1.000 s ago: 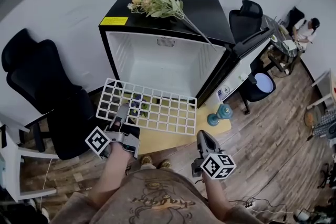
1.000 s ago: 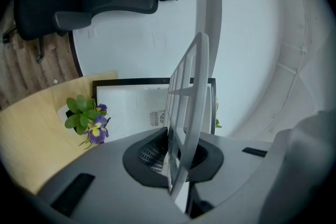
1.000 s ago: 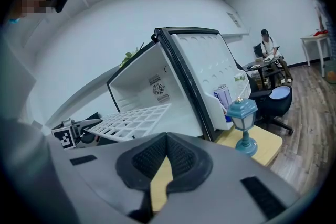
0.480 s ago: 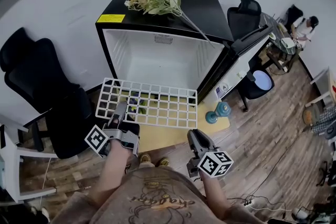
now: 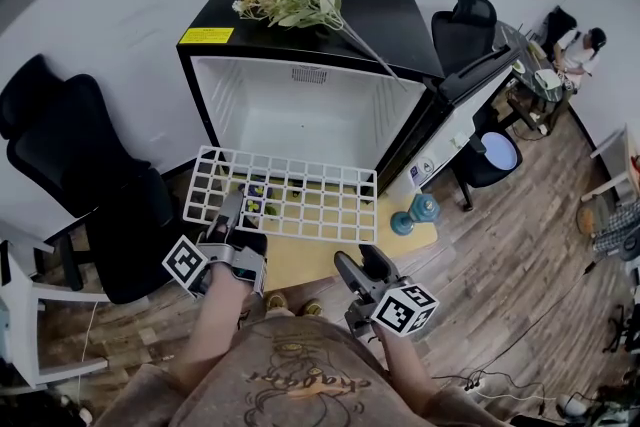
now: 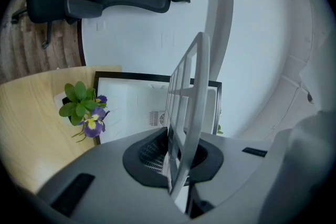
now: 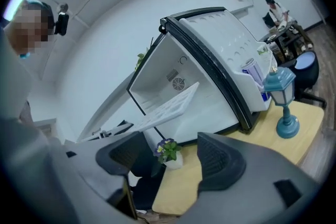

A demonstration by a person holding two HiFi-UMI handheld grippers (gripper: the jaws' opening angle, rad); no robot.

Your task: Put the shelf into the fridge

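Levelling the shelf (image 5: pixel 285 205) for the fridge (image 5: pixel 300 105).
Left hand-held gripper (image 5: pixel 232 213) clamps its near edge; right hand-held gripper (image 5: pixel 360 265), empty, has just been opening to help.

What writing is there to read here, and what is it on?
Yellow label on the fridge top: too small to read.
Sticker on the fridge door: too small to read.
Shirt print: stylised letters, not legible.
No text reads clearly.
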